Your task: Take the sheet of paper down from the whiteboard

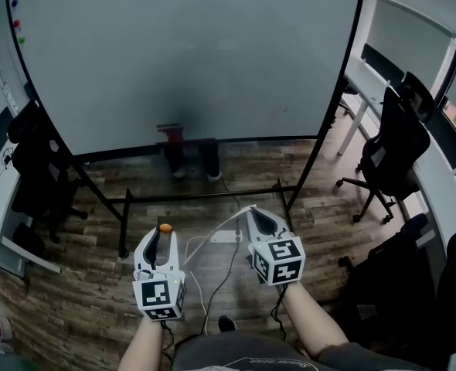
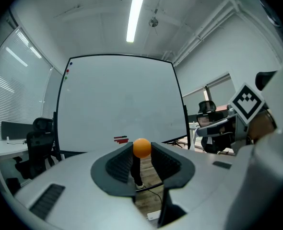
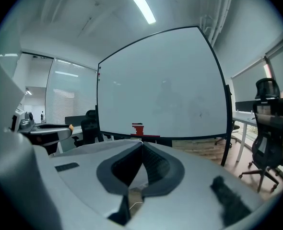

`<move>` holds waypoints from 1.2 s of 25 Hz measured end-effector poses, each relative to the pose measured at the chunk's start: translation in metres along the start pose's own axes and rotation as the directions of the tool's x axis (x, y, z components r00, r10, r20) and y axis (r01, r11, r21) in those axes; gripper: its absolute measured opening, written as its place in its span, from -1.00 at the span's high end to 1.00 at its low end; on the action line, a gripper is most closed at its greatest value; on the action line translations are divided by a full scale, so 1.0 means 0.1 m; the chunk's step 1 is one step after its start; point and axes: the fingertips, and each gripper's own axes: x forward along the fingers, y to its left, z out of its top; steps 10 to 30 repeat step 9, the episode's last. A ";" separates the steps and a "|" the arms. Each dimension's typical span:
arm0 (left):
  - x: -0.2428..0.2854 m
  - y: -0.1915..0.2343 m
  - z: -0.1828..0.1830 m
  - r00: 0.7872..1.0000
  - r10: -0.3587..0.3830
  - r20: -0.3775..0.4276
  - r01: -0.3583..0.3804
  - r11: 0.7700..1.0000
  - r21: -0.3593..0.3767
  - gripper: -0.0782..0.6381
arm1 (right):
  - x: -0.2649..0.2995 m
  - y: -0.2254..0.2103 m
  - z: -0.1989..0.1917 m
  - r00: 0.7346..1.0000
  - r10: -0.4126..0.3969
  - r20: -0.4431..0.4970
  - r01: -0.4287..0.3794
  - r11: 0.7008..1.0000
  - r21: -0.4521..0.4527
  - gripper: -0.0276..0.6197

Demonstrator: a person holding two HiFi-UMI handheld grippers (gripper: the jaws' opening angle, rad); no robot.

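The whiteboard (image 1: 189,52) stands bare in front of me on its black frame and also fills the left gripper view (image 2: 117,99) and the right gripper view (image 3: 165,90). My right gripper (image 1: 253,209) is held low in front of the board, its jaws shut at the tips (image 3: 141,143) on a white sheet of paper (image 3: 136,176). In the head view the paper (image 1: 201,246) hangs down to the left, seen edge-on. My left gripper (image 1: 165,233) is level beside it, shut on a small orange ball (image 2: 141,148).
A red eraser (image 1: 170,132) lies on the board's tray, and coloured magnets (image 1: 15,22) sit at its top left. Someone's legs (image 1: 193,161) show under the board. Black office chairs stand left (image 1: 35,161) and right (image 1: 390,153). A power strip (image 1: 226,236) lies on the wooden floor.
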 end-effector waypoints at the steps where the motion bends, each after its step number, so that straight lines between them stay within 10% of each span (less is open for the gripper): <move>1: -0.02 0.02 0.00 1.000 -0.002 0.002 0.002 1.000 0.001 0.43 | -0.03 0.01 0.01 1.000 -0.006 0.002 0.006 1.000 -0.003 0.85; 30: -0.34 0.13 -0.02 1.000 -0.021 0.012 0.021 1.000 0.005 0.44 | -0.28 0.23 0.02 0.999 -0.036 0.020 0.036 0.999 -0.012 0.85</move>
